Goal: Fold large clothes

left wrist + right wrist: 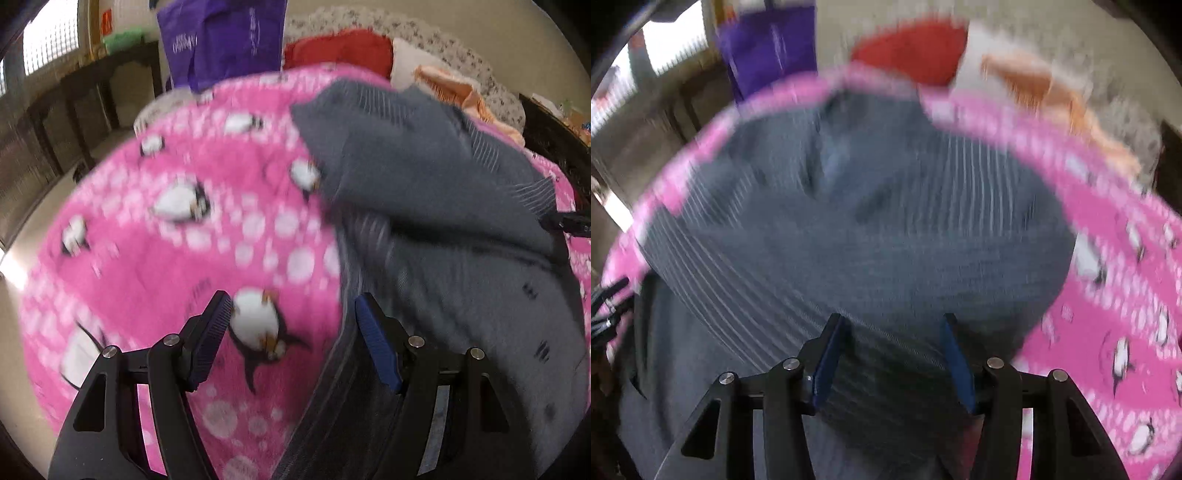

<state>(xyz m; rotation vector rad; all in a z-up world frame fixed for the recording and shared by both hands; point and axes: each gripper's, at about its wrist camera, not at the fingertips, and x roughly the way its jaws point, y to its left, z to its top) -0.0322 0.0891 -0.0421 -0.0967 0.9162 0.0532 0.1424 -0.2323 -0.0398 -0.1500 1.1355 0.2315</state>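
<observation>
A grey garment with thin pale stripes point(424, 177) lies on a pink fleece blanket with penguins point(166, 258). A folded part of it rests over its upper half. My left gripper point(291, 299) hangs open at the garment's left edge, one finger over the pink blanket and the other over grey cloth, with nothing pinched. In the right wrist view the same grey garment point(868, 221) fills the middle. My right gripper point(892, 319) is open just above it, and its pads press on nothing. The right gripper's tip point(569, 223) shows at the garment's right corner. The picture is blurred.
Behind the blanket point(1108, 258) lie a red cloth point(340, 48), an orange cloth point(454, 88) and a patterned cover point(461, 55). A purple bag point(221, 37) hangs at the back. Dark wooden furniture point(92, 92) stands to the left, beside pale floor.
</observation>
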